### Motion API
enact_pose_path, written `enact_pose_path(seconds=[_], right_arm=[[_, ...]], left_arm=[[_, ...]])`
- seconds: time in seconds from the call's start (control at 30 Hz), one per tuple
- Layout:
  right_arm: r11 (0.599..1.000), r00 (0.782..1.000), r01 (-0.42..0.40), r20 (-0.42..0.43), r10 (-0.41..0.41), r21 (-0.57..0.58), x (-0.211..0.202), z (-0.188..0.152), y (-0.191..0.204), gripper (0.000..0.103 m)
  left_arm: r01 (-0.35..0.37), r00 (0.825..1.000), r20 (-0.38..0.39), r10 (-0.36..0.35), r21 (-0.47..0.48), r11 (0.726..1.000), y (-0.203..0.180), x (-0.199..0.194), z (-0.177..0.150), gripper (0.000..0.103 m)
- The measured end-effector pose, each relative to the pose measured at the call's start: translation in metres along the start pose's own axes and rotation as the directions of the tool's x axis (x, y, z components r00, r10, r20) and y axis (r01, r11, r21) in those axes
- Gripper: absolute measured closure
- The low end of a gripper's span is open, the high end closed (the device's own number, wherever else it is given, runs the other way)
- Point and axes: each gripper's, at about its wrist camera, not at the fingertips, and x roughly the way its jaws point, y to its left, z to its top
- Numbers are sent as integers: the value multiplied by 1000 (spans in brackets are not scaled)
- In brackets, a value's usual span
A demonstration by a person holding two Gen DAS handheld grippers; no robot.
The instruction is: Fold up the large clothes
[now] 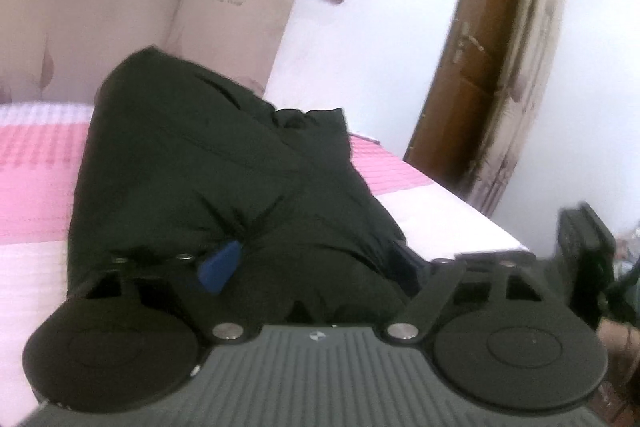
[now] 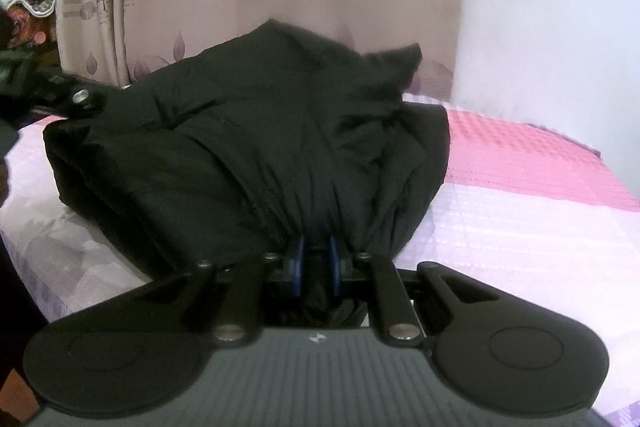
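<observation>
Right wrist view shows the black padded jacket point(image 2: 256, 131) heaped on the bed point(image 2: 520, 211), filling the centre from about 9 o'clock to 2 o'clock, with a flap or collar sticking up at 1 o'clock. The right claw point(image 2: 316, 267) has its blue pads close together, pinching a gathered bunch of the jacket's cloth at the near edge; creases fan out from that pinch.

Left wrist view has the same jacket point(image 1: 208, 163) as a tall mound toward 10 o'clock, over the pink and white bedcover. The left claw point(image 1: 308, 267) is spread wide: one blue pad point(image 1: 220, 267) lies against the cloth at 8 o'clock, the other finger sits far off at 4 o'clock, and I judge it grips nothing, though fabric lies between them.

As for progress, the jacket looks partly bundled onto itself, yet it is lumpy and uneven, with no flat tidy edges. I would judge the folding midway at best: smoothing, squaring and at least one further fold remain.
</observation>
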Motion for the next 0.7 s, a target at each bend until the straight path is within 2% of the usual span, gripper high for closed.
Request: enact_pose_path(seconds=[0.13, 0.3, 0.4, 0.43, 0.47, 0.57, 0.63, 0.7], right_arm=[[999, 1000, -18, 12, 18, 41, -1, -3, -7, 91], [998, 1000, -25, 9, 24, 57, -2, -1, -10, 90], [992, 997, -64, -37, 69, 108, -4, 13, -21, 90], [990, 995, -74, -54, 80, 119, -6, 22, -26, 89], [989, 996, -73, -36, 78, 126, -13, 35, -30, 89], [993, 992, -95, 88, 88, 73, -32, 87, -28, 88], [995, 989, -98, 109, 98, -9, -24, 121, -17, 89], [990, 989, -110, 87, 118, -85, 5, 151, -5, 89]], left_arm=[[-26, 999, -20, 25, -29, 999, 5, 3, -10, 40], [-42, 998, -56, 43, 19, 999, 4, 13, -20, 39], [-30, 998, -62, 32, 31, 999, 7, 17, -22, 38], [-24, 998, -61, 26, 40, 999, 8, 17, -23, 38], [-24, 998, -61, 26, 45, 999, 7, 16, -23, 38], [-16, 997, -69, 20, 46, 999, 6, 19, -22, 32], [-16, 997, -71, 20, 45, 999, 4, 20, -21, 30], [-14, 997, -73, 18, 48, 999, 3, 21, -21, 28]])
